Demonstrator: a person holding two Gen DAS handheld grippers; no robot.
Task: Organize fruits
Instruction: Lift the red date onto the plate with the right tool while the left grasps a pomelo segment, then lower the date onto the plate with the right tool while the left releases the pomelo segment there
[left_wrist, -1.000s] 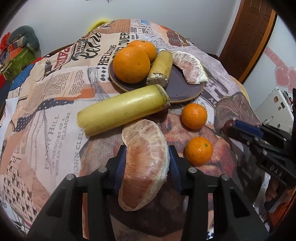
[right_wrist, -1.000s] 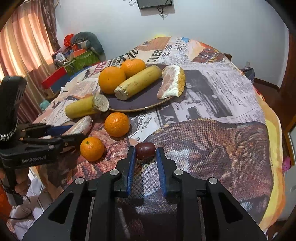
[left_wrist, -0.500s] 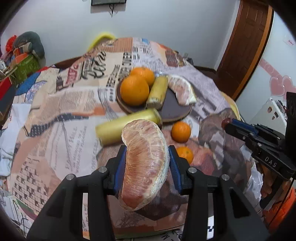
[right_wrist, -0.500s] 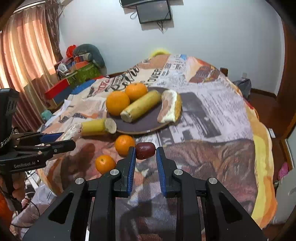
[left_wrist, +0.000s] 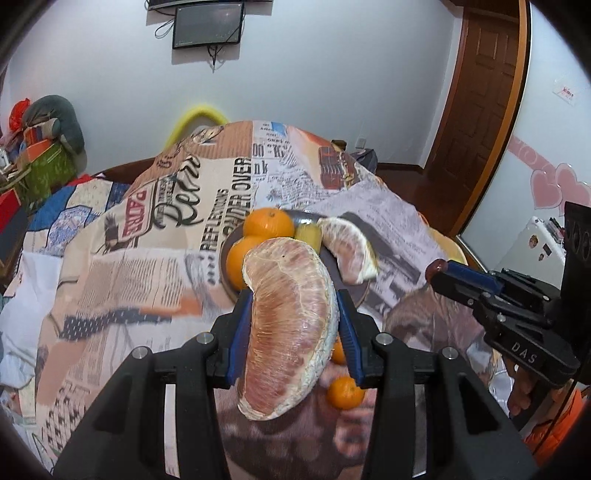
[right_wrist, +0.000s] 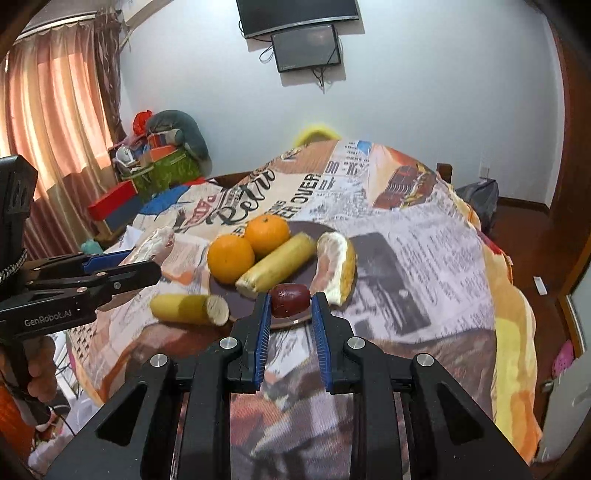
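Pomelo wedge: peeled, pink, large; clamped between the blue pads of the left gripper, held in the air above the table, curved end up.

Red date: small, dark, glossy; pinched at the pad tips of the right gripper, jaws almost fully closed on it, held clear of the cloth, in front of the plate's near rim in the right wrist view.

Plate: dark, round, on the table. Holds 2 oranges side by side at its left, 1 banana piece lying diagonally against them, and 1 second pomelo wedge at its right.

Loose banana piece: on the cloth, cut end touching or just beside the plate's left rim.

Small tangerines: 2, on the cloth below the left gripper, 1 mostly hidden behind the held wedge.

Tablecloth: newspaper print, covers a round table.

Surroundings: 2 screens on the white wall, curtain at left, wooden door at right.
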